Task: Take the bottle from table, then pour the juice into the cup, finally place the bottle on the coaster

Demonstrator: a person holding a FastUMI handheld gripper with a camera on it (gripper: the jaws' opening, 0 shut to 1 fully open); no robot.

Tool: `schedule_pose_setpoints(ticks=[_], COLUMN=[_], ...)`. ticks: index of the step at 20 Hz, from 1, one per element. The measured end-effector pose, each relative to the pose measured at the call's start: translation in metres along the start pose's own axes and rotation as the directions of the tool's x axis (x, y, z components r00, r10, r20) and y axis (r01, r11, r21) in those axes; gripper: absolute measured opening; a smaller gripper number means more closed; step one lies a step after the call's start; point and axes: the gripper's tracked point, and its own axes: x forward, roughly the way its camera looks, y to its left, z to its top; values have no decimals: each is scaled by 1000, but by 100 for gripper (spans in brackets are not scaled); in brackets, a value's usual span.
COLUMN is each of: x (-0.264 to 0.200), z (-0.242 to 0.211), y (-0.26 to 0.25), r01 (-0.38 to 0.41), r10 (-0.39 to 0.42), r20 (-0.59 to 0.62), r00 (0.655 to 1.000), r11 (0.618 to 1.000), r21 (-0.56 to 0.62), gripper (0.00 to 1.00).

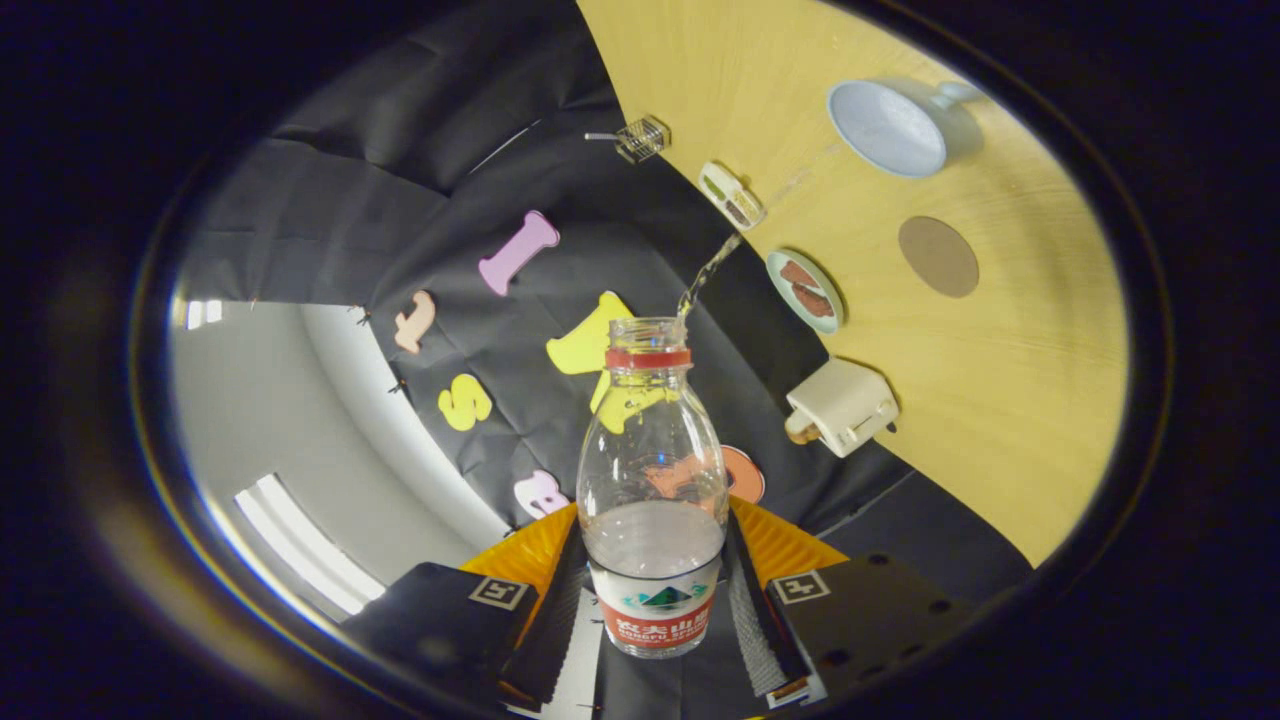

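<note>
the gripper (655,590) has its two ribbed fingers (552,610) pressed against either side of a clear plastic bottle (652,470), clamped on its lower body near the label. the bottle is uncapped, with a red ring around its neck, and it is tilted over relative to the wooden table (1000,400), whose surface slopes steeply across the view. clear liquid sits in the lower part of the bottle, just above the label, and a thin stream of liquid (710,270) leaves the open mouth and arcs toward the table, thinning out in the direction of a pale blue cup (890,127). the cup stands well beyond the fingers on the far part of the table, its open mouth facing the camera and a handle on its far side. a round brown coaster (938,256) lies flat on the table near the cup, apart from it and bare. closer to the bottle's mouth sits a small green plate (806,290) with brown pieces on it, and just beside the table edge is a white boxy object (842,405). further along the edge are a small white tray (731,194) and a little wire basket (641,139). whether the stream reaches the cup cannot be told.
</note>
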Motion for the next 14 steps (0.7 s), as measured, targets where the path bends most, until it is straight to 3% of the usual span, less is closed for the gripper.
schedule_pose_setpoints(ticks=[14], x=[2], z=[-1], y=[36], r01=[-29], r10=[30], r20=[-6], r00=[1000], r11=[998], r21=[56], gripper=[73])
